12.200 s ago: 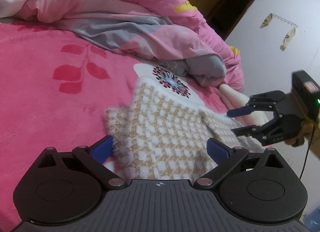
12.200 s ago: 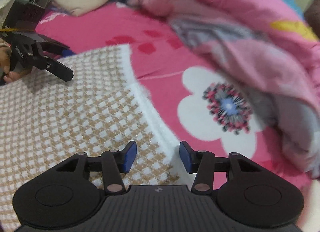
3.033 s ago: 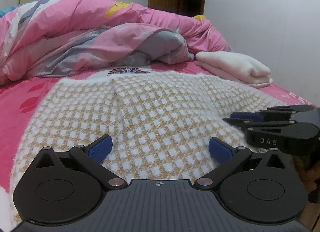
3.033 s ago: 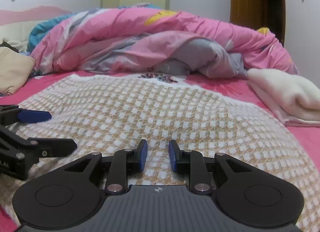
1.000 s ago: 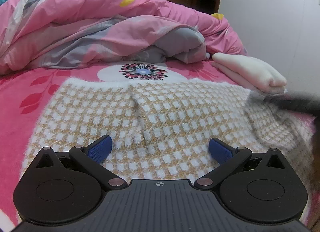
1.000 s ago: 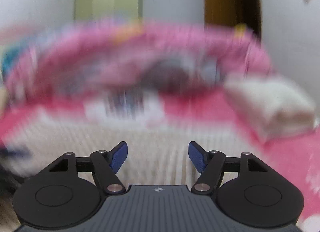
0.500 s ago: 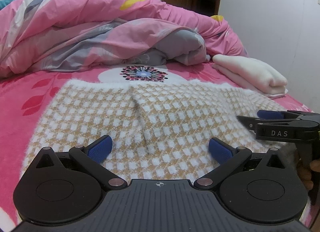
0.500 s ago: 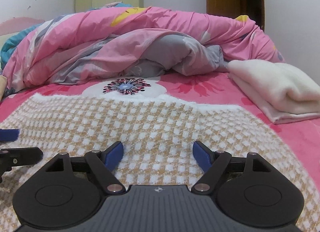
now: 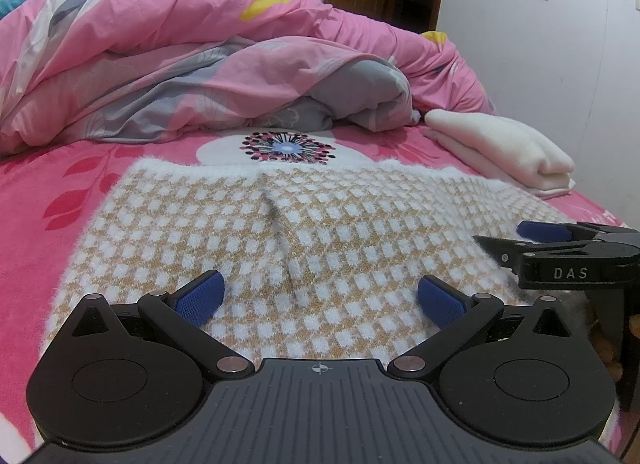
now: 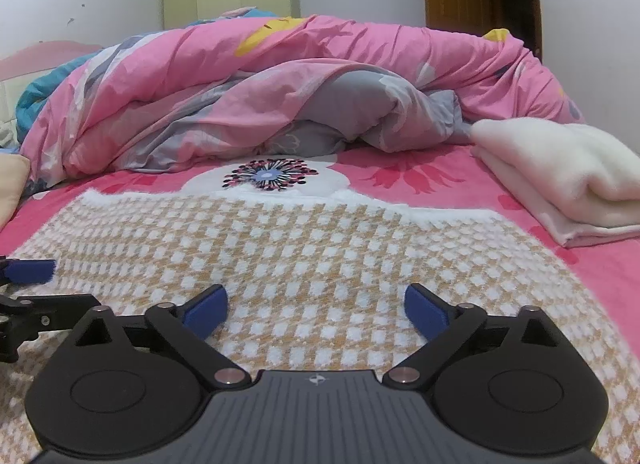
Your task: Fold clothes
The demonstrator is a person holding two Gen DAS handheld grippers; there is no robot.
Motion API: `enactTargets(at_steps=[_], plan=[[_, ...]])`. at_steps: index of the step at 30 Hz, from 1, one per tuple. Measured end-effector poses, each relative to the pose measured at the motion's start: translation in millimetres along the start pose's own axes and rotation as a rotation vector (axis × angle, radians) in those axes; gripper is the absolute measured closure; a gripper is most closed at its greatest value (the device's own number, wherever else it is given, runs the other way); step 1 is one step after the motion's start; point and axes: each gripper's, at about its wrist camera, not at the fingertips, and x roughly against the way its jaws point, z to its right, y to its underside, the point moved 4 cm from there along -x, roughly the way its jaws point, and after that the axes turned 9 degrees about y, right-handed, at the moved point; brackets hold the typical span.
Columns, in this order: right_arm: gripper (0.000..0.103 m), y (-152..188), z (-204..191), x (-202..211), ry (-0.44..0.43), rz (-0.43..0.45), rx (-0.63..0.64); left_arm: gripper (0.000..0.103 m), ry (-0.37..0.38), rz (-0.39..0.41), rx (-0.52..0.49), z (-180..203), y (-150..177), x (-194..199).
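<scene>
A pink bed (image 9: pixel 48 184) carries a heaped pink quilt (image 9: pixel 180 64) at the back. A checked sweater (image 9: pixel 320 232) lies flat in front of it, a folded white cloth (image 10: pixel 560 176) beside its right edge. The left gripper (image 9: pixel 320 298) hovers over the sweater, jaws released and empty. The right gripper (image 10: pixel 316 306) hovers alongside, jaws opening, nothing between them.
</scene>
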Motion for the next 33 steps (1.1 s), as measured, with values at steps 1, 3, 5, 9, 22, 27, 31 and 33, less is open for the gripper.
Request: enactTargets(at_steps=[1, 3, 5, 9, 22, 27, 31, 33], plan=[[0.002, 0.3, 0.3, 0.5, -0.003, 0.001, -0.002, 0.0, 0.001, -0.001, 0.0, -0.2, 0.0, 0.1], [0.001, 0.9, 0.8, 1.5, -0.009, 0.004, -0.005, 0.0, 0.004, -0.001, 0.002, -0.7, -0.2, 0.2], [0.001, 1.5, 1.3, 2.5, -0.015, 0.007, -0.009, 0.0, 0.006, -0.001, 0.004, -1.1, -0.1, 0.6], [0.0, 2.4, 2.0, 3.9, -0.019, 0.014, -0.013, 0.0, 0.009, 0.0, 0.012, -1.1, -0.1, 1.3], [0.0, 5.3, 3.1, 7.5, -0.032, 0.032, -0.029, 0.0, 0.013, 0.014, 0.044, -3.4, -0.9, 3.6], [0.0, 5.0, 2.1, 6.7, -0.029, 0.029, -0.024, 0.0, 0.02, 0.015, 0.044, -4.3, -1.0, 3.9], [0.0, 5.3, 2.1, 6.9, -0.03, 0.031, -0.025, 0.0, 0.022, 0.017, 0.044, -4.4, -0.6, 4.8], [0.0, 5.5, 2.7, 7.2, -0.03, 0.031, -0.026, 0.0, 0.021, 0.017, 0.043, -4.2, -0.5, 4.9]])
